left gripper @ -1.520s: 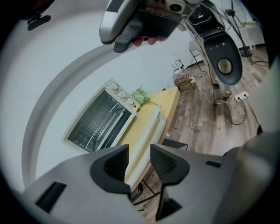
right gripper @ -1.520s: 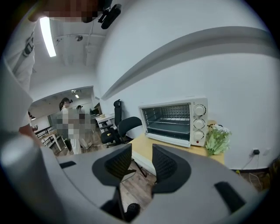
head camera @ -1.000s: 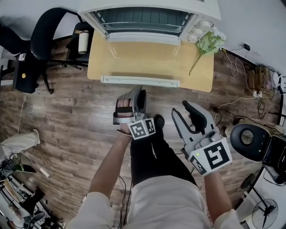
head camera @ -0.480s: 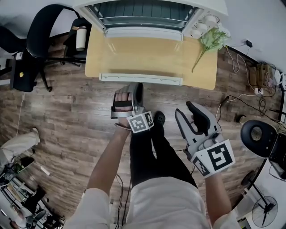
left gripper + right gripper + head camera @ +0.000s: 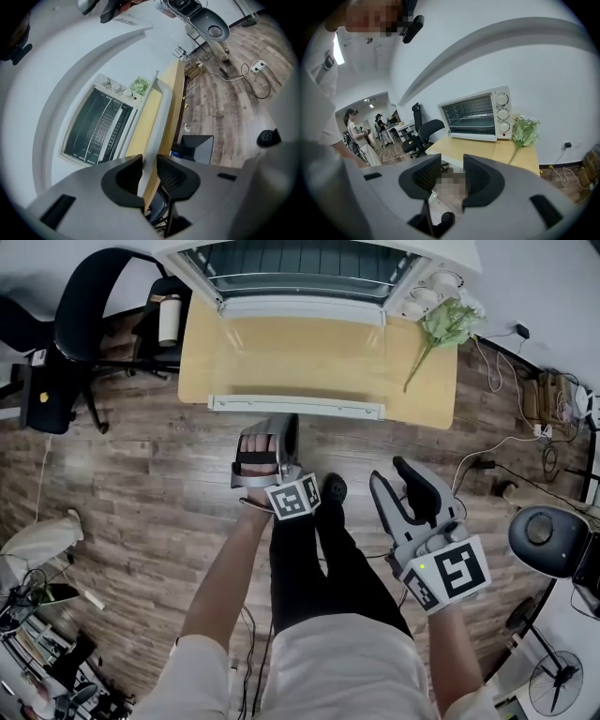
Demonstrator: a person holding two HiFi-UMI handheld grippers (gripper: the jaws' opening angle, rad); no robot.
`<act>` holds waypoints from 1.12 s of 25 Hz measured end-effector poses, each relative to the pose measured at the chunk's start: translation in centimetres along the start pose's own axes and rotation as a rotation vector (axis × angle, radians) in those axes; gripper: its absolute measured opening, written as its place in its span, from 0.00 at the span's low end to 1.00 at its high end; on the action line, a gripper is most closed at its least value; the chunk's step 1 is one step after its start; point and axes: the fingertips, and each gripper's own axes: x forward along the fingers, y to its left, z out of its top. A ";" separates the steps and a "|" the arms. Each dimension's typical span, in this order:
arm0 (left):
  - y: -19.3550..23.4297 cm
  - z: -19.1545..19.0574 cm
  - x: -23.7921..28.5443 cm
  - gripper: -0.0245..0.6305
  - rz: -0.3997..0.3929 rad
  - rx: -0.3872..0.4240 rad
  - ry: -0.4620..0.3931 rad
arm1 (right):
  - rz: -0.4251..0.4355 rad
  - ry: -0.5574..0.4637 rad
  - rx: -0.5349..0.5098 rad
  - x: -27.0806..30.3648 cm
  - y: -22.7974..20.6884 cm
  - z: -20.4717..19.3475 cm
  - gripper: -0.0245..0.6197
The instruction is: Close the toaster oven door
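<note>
The left gripper (image 5: 274,425) is held just short of the white door handle (image 5: 295,407). Its jaws have just been closing to a narrow gap, and nothing is caught between them. The right gripper (image 5: 392,474) is kept further back, its jaws spread and empty. Ahead of both, the toaster oven (image 5: 309,268) is seen with its door (image 5: 300,357) apparently folded down flat over the table (image 5: 424,381).

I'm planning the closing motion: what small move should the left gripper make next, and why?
Probably advance the left gripper toward the door handle: the toaster oven stands open, its door down flat, and the gripper, whose fingers have just been closing with nothing between them, hangs short of the handle.
</note>
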 end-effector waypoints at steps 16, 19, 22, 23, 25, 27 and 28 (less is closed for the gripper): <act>1.8 0.6 -1.0 0.17 0.024 -0.038 0.002 | -0.010 -0.012 0.018 -0.2 -0.3 0.4 0.24; 2.7 1.0 -1.5 0.17 0.032 -0.038 0.001 | -0.018 -0.023 0.023 -0.5 -0.5 1.0 0.23; 3.6 1.3 -2.0 0.17 0.042 -0.029 -0.006 | -0.022 -0.034 0.022 -0.9 -0.5 1.6 0.23; 4.0 1.4 -2.1 0.17 0.046 -0.026 -0.009 | -0.023 -0.038 0.022 -1.1 -0.5 1.8 0.23; 4.7 1.6 -2.3 0.17 0.059 -0.023 -0.012 | -0.027 -0.047 0.023 -1.4 -0.5 2.3 0.23; 5.4 1.8 -2.5 0.17 0.073 -0.022 -0.012 | -0.030 -0.053 0.024 -1.7 -0.5 2.5 0.23; 5.7 2.0 -2.6 0.17 0.079 -0.022 -0.011 | -0.032 -0.055 0.024 -2.0 -0.6 2.6 0.23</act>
